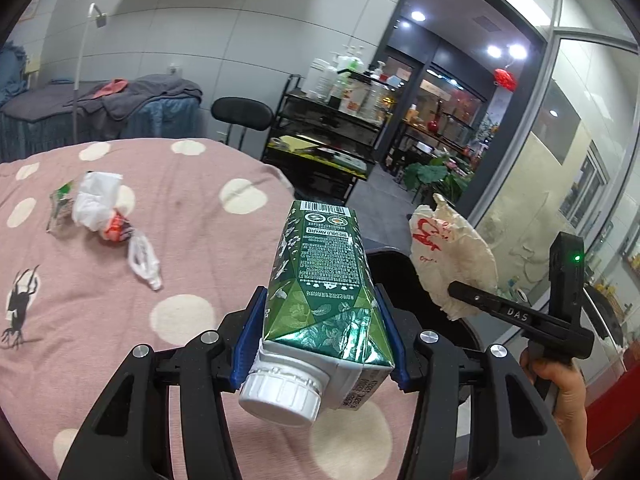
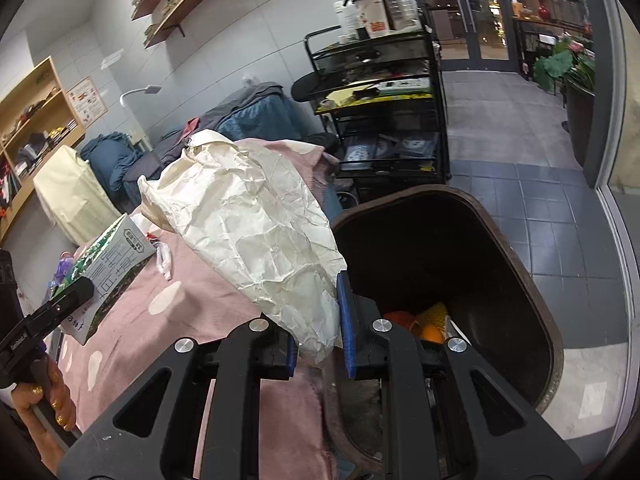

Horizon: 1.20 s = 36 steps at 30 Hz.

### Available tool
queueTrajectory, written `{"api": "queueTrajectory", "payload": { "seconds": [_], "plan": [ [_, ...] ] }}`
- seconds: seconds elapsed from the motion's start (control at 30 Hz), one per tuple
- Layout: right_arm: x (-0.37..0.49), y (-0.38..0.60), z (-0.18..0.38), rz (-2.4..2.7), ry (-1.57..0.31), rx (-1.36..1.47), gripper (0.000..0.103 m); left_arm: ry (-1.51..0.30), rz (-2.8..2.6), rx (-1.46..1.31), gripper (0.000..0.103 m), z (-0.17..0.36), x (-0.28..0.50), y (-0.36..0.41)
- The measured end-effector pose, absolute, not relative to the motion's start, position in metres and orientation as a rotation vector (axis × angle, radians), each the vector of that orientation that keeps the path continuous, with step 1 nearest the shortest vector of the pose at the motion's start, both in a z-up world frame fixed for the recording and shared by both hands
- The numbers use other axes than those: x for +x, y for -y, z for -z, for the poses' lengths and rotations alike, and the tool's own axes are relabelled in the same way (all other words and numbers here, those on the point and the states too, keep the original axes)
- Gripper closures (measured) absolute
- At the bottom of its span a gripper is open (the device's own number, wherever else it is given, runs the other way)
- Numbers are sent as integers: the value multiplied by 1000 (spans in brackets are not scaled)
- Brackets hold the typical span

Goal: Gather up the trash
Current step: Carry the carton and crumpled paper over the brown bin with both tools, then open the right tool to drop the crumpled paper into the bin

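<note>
Both tongs, left (image 1: 320, 344) and right (image 2: 318, 344), are black, with blue ribbed pads (image 2: 345, 320), silver screws, "DAS" lettering; bare-skinned hand (image 1: 568, 388).

Salon: treatment beds (image 1: 100, 108), lotion trolley (image 2: 380, 92)

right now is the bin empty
No, the right wrist view shows orange and yellow items lying at the bottom of the bin.

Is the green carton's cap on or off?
On. The white screw cap sits on the green carton, held between the left gripper's jaws.
</note>
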State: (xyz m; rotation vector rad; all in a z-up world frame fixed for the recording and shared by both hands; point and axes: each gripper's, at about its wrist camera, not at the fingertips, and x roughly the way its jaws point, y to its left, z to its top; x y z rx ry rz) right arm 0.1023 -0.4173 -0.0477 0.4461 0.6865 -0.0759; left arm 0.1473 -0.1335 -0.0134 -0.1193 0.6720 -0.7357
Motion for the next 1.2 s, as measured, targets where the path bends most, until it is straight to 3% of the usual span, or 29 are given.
{"api": "queueTrajectory", "payload": {
  "seconds": [0.73,0.8,0.83,0.87,0.9,0.93,1.2],
  "plan": [
    [104,465,129,259,-834,537,84,-676,879,-9,52,12,135,216],
    [104,468,133,266,-840,549,76,-678,884,1,52,13,134,220],
    [104,469,136,270,-839,559,62,-678,885,8,52,13,134,223],
    [104,471,137,279,-836,567,38,-680,887,12,52,14,135,224],
    [103,472,137,297,-828,574,28,-683,888,14,52,15,134,226],
    [101,472,135,308,-815,577,25,-686,890,17,52,16,134,227],
    [91,474,127,305,-783,581,25,-701,913,36,52,18,136,247]
  ]
}}
